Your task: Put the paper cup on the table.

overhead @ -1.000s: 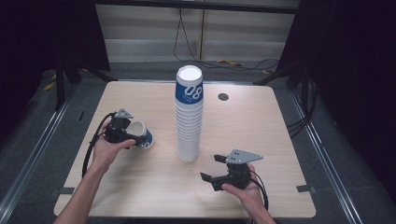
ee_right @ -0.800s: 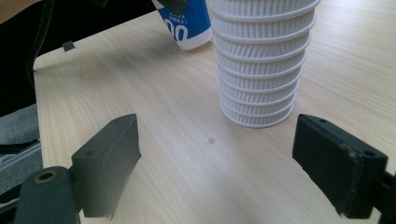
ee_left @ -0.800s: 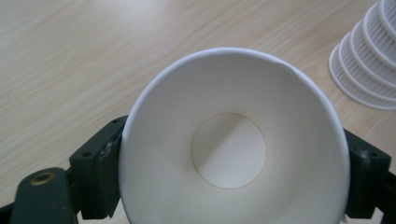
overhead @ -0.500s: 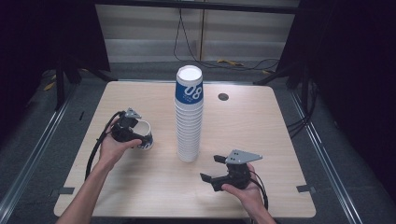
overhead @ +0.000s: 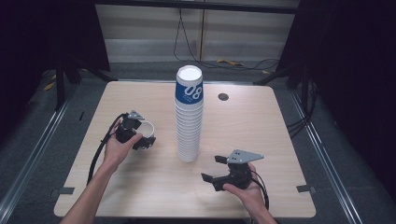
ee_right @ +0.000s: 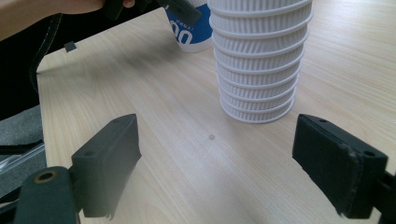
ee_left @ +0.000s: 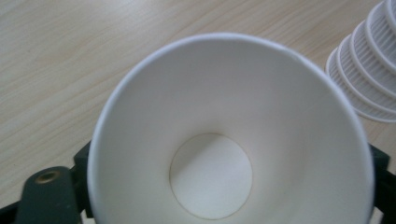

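The left gripper (overhead: 140, 136) pinches a cup (overhead: 145, 134), tipped with its mouth up and toward the stack (overhead: 188, 116) just to its right. The left gripper view looks straight into the cup. The right gripper (overhead: 218, 171), jaws spread wide, rests near the stack's foot.

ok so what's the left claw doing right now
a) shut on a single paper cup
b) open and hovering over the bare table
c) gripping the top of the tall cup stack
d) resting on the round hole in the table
a: the left claw is shut on a single paper cup, whose open white inside faces its camera, with the tall cup stack standing apart beside it.
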